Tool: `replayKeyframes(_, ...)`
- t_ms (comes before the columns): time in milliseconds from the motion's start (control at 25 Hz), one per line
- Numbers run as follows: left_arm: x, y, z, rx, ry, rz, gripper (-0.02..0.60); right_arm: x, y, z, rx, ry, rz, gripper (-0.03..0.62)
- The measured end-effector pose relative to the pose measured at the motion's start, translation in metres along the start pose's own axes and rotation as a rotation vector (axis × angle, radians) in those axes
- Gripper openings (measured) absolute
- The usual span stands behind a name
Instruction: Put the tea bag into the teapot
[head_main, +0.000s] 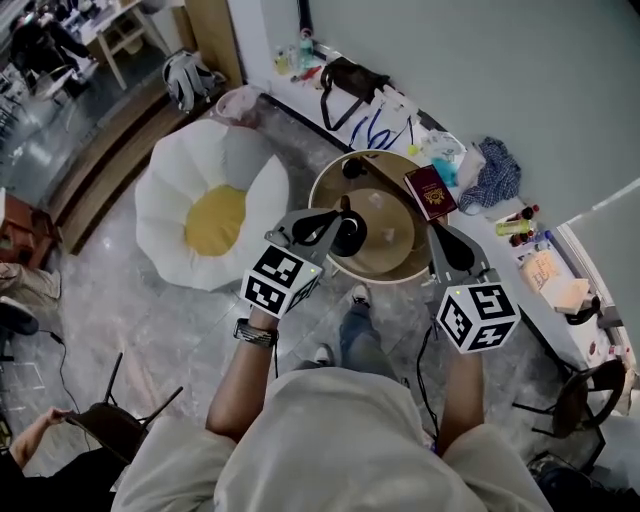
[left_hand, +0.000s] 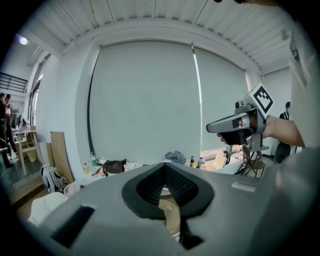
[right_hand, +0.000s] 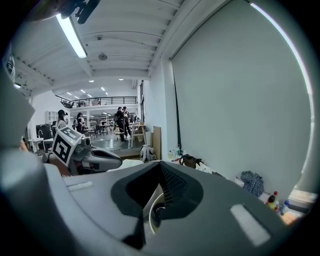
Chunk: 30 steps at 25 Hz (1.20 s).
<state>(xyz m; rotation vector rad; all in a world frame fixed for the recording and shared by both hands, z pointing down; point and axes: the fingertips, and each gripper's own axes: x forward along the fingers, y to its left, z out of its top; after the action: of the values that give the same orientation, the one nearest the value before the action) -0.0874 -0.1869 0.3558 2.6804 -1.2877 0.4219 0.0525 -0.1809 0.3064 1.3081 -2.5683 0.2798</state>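
Note:
A round wooden table (head_main: 325, 190) stands below me with a tan tray (head_main: 390, 235) on it. A small dark pot (head_main: 349, 234), which looks like the teapot, sits at the tray's left edge. My left gripper (head_main: 335, 216) hangs just above and left of it, jaws shut with nothing seen between them. At the table's right edge my right gripper (head_main: 434, 228) is held up, jaws shut and empty. No tea bag shows in any view. In the left gripper view my left gripper (left_hand: 164, 165) points at the far wall, with the right gripper (left_hand: 210, 129) beside it.
A dark red booklet (head_main: 430, 190) lies on the table's far right. A fried-egg-shaped beanbag (head_main: 210, 215) sits on the floor to the left. A cluttered white counter (head_main: 470, 215) runs along the wall. Chairs stand at lower left (head_main: 110, 420) and right (head_main: 585, 395).

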Motion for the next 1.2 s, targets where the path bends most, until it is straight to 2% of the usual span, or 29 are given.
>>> replayKeyframes(480,-0.046,-0.032,0.04,0.064,-0.108,-0.004,0.005,-0.038,0.033,0.02,-0.068,-0.051,0.02,0.005)
replayKeyframes(1200,-0.081,-0.065,0.078,0.149,-0.173,-0.043,0.005,-0.07,0.069,0.043,-0.127,-0.103,0.061,0.005)
